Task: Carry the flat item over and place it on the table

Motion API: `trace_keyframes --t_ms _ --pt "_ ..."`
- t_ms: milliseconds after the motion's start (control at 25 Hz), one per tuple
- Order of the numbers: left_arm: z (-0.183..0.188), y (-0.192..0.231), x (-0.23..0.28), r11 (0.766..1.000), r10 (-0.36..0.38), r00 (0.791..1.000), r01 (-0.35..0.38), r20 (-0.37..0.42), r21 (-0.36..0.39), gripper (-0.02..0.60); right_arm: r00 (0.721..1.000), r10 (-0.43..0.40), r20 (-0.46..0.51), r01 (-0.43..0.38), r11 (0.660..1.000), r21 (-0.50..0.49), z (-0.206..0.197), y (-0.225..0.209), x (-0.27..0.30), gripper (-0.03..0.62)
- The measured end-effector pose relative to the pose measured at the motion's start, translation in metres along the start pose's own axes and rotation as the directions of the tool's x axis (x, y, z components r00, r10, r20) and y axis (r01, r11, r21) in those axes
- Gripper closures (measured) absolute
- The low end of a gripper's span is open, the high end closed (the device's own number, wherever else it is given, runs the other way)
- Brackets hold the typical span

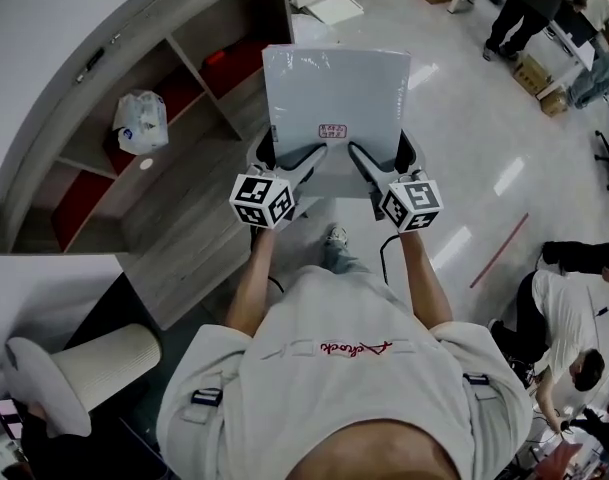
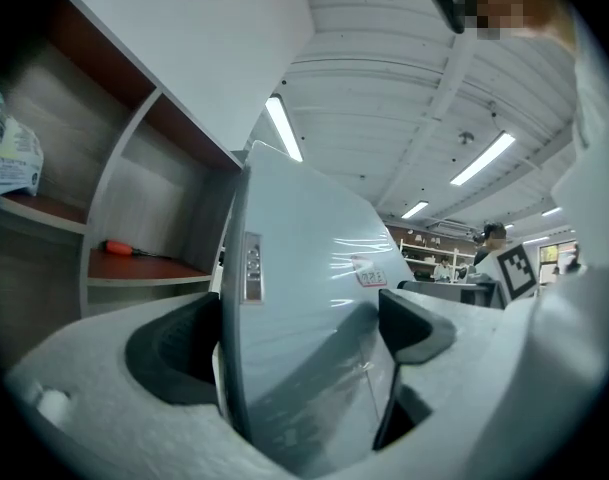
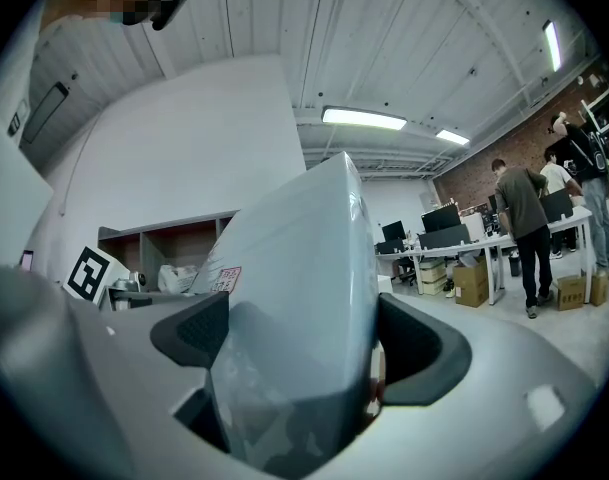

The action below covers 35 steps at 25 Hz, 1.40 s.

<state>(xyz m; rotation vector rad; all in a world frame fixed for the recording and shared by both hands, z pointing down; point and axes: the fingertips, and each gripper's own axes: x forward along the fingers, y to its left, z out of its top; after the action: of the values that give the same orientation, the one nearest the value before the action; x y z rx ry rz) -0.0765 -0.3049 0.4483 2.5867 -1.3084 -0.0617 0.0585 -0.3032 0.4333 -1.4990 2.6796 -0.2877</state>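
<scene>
Gripping the flat package [image 1: 334, 93] by its near edge, both claws are clamped shut on it. The left claw [image 1: 289, 156] bites at about 7 o'clock of the sheet and the right claw [image 1: 382, 158] at about 5 o'clock. They sit side by side, with a small red label [image 1: 332, 131] just ahead of the gap between them. Each claw's own camera shows the grey wrapped slab wedged edge-on between its jaws.

From the claws the package runs straight out toward 12 o'clock, face up and roughly level over the pale floor [image 1: 464, 168], resting on nothing. A wooden shelf unit [image 1: 174, 218] stands at 9 to 10 o'clock (a plastic bag [image 1: 141, 123] sits in one bay).

No bench shows under the package. The only desks [image 3: 454, 250] I can see are far off in the right claw's view, so I'd judge the carry under way and the set-down not yet begun. All the weight hangs ahead of the grip, so lowering will probably want the far edge down first, with both hands sharing evenly.
</scene>
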Motion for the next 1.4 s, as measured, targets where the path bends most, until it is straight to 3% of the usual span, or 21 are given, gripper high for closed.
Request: trace_keyframes --t_ms 520,1080,1400 --pt "0.026 0.024 0.103 1.0 0.018 1.0 -0.018 0.011 0.016 0.078 1.0 0.021 0.015 -0.021 1.0 0.002 0.031 -0.083 0.067 0.125" --pt "0.007 0.054 0.135 0.999 0.034 0.999 -0.035 -0.032 -0.019 0.078 0.999 0.022 -0.035 -0.021 0.999 0.033 0.008 -0.108 0.103 0.126" --pt "-0.019 0.068 0.141 0.998 0.032 0.995 -0.036 -0.095 -0.045 0.078 0.997 0.001 -0.081 0.006 0.997 0.076 -0.021 -0.114 0.112 0.125"
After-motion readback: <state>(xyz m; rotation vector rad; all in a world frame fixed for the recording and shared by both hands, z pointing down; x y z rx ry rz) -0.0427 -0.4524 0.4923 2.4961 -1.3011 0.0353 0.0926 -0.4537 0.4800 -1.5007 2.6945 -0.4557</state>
